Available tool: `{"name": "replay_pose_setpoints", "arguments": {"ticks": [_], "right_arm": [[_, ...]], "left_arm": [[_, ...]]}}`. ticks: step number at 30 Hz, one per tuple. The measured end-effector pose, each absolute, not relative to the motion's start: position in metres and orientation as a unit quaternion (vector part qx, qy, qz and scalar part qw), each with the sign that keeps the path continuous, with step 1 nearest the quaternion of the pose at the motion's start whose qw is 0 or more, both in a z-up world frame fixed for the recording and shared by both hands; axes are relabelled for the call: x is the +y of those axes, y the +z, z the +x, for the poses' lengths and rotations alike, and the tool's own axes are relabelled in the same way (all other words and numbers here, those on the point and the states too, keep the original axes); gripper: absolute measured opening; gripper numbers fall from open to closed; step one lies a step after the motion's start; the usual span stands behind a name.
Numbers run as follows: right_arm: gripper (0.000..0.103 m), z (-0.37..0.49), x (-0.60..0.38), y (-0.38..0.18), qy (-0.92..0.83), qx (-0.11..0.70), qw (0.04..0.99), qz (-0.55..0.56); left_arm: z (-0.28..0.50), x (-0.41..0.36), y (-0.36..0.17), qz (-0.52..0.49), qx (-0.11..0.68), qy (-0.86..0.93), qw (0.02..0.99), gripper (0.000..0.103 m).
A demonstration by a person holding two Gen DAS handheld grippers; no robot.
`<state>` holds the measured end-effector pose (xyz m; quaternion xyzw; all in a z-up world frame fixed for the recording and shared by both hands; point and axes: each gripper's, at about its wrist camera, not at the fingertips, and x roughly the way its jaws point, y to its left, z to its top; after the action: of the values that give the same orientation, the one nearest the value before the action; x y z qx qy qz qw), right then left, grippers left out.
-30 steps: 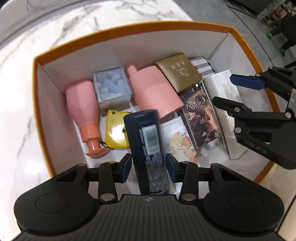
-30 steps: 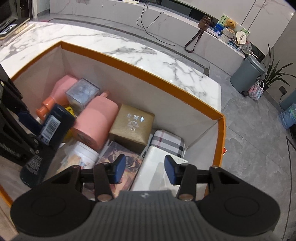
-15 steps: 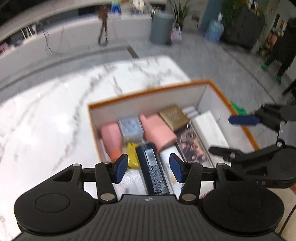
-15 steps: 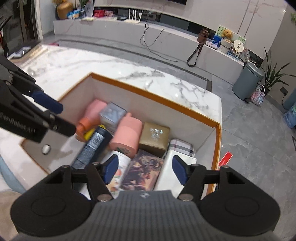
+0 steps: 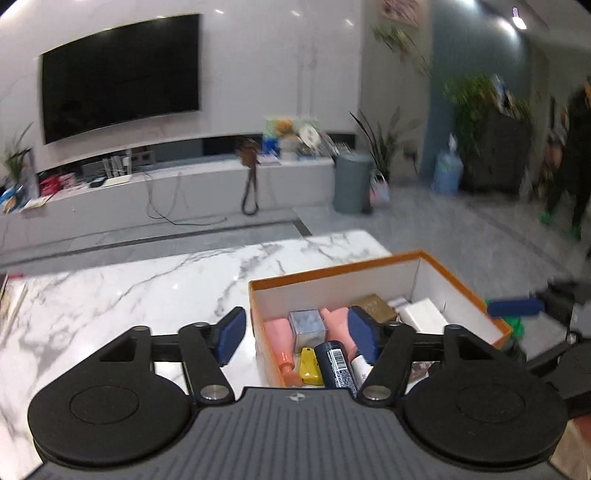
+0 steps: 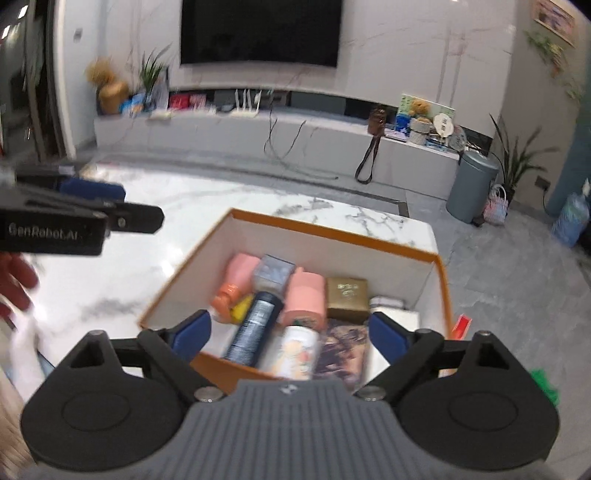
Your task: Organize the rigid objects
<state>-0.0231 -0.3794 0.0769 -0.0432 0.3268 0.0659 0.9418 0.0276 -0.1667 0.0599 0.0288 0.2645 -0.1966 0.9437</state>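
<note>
The left wrist view looks forward and slightly downward from above the near edge of the marble table. It faces the television wall, and the orange box lies low and right of centre, at moderate distance.

The right wrist view sits to the right of the left, also raised and pitched downward. It faces the same wall, with the box centred and nearer.

Both views share the box interior, the table's far edge, the low white console and the grey bin.
</note>
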Motion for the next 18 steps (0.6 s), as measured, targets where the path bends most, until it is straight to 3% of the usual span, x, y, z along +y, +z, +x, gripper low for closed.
{"name": "replay_pose_setpoints", "arguments": {"ticks": [4, 8, 15, 18], "right_arm": [[0.099, -0.045, -0.366, 0.062, 0.032, 0.306, 0.952, 0.002], [0.100, -0.062, -0.350, 0.045, -0.003, 0.277, 0.961, 0.025], [0.100, -0.081, -0.334, 0.034, -0.011, 0.237, 0.971, -0.001], [0.100, -0.075, -0.336, 0.026, 0.005, 0.267, 0.963, 0.025]], "left_arm": [[0.010, -0.152, 0.043, -0.012, 0.256, -0.162, 0.953, 0.078], [-0.002, -0.132, 0.029, -0.068, 0.256, -0.141, 0.954, 0.090], [-0.017, -0.129, 0.015, 0.010, 0.245, -0.078, 0.966, 0.096], [-0.018, -0.128, 0.013, 0.009, 0.247, -0.062, 0.967, 0.099]]}}
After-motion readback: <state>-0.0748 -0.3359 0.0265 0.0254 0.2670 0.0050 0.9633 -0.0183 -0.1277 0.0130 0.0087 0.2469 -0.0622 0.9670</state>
